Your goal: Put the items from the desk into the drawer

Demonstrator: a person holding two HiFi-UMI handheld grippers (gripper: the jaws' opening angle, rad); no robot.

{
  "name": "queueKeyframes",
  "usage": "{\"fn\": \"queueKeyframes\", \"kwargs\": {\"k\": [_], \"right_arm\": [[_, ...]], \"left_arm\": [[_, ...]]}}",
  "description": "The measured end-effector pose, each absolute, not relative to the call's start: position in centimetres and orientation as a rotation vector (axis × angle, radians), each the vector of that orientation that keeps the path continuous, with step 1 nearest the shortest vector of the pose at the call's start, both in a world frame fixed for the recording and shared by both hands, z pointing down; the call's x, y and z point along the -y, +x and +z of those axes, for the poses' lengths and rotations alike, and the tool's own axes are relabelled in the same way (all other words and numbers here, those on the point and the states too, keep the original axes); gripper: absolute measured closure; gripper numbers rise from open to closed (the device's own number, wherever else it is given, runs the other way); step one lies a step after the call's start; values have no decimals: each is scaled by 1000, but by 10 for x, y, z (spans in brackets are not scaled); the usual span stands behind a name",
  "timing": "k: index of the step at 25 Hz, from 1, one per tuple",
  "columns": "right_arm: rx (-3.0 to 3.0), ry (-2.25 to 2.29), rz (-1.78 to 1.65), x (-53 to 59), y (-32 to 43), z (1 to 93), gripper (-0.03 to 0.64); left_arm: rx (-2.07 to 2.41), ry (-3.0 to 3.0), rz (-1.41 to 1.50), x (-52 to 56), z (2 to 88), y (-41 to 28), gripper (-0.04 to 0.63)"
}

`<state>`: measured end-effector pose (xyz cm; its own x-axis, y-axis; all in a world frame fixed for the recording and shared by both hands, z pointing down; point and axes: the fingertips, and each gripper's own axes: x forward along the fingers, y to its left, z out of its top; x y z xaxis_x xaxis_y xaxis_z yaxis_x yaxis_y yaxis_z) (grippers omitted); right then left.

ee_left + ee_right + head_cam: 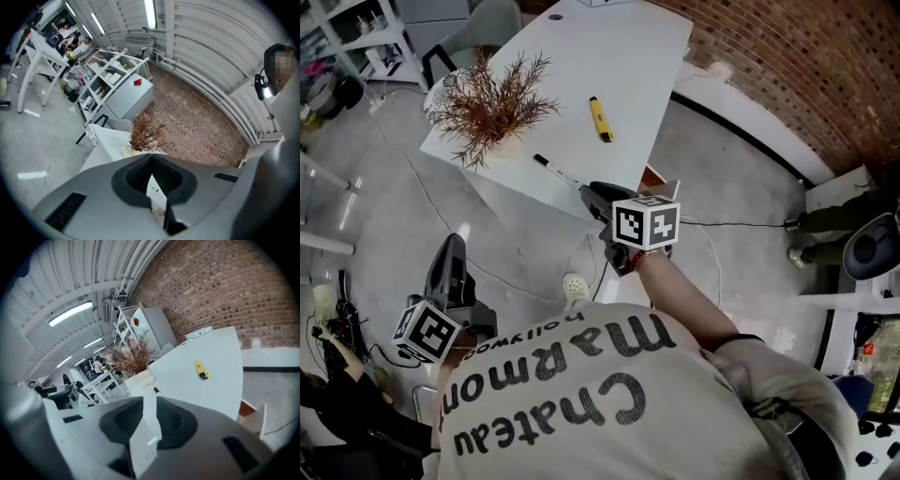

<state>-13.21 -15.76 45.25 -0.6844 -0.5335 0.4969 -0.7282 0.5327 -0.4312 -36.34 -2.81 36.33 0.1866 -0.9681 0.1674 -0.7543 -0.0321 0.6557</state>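
Your right gripper [592,197] hovers by the white counter's [628,56] near edge, jaws narrowly apart, empty, aimed at the slim black-and-white pen [555,169] there; the yellow marker [600,119] lies mid-counter. Your left gripper [452,248] hangs low, jaws together, empty.

Your right gripper [591,194] hovers at the near edge of the white table [628,66], just beside a black-capped white marker [557,172]. A yellow highlighter [600,119] lies farther in, with a dried plant [492,103] to its left. Your left gripper [452,246] hangs over the floor [384,206].
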Motion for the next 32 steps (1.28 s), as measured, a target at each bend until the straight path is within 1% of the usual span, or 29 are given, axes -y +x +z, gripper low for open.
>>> {"fn": "queueKeyframes", "kwargs": {"k": [3,5,7,13,19,25,29,32], "right_arm": [[2430,979,876,183,-143,467,506],[2396,923,851,196,-150,480,466],[2357,865,815,207,-157,494,443],[2265,738,765,224,-174,531,439],[2191,707,735,225,-182,552,437],[2139,790,634,229,-178,555,513],[2116,858,664,226,-173,554,541],[2098,923,752,217,-166,553,545]], "left_arm": [[1653,1796,-449,45,367,-366,594],[1679,1773,-462,54,369,-368,594],[1712,1744,-474,61,370,-372,594],[1784,1670,-483,72,381,-383,594],[1828,1617,-495,65,387,-395,594],[1857,1596,-513,50,385,-407,594],[1854,1599,-517,37,380,-412,594],[1846,1607,-519,25,376,-415,594]]}}
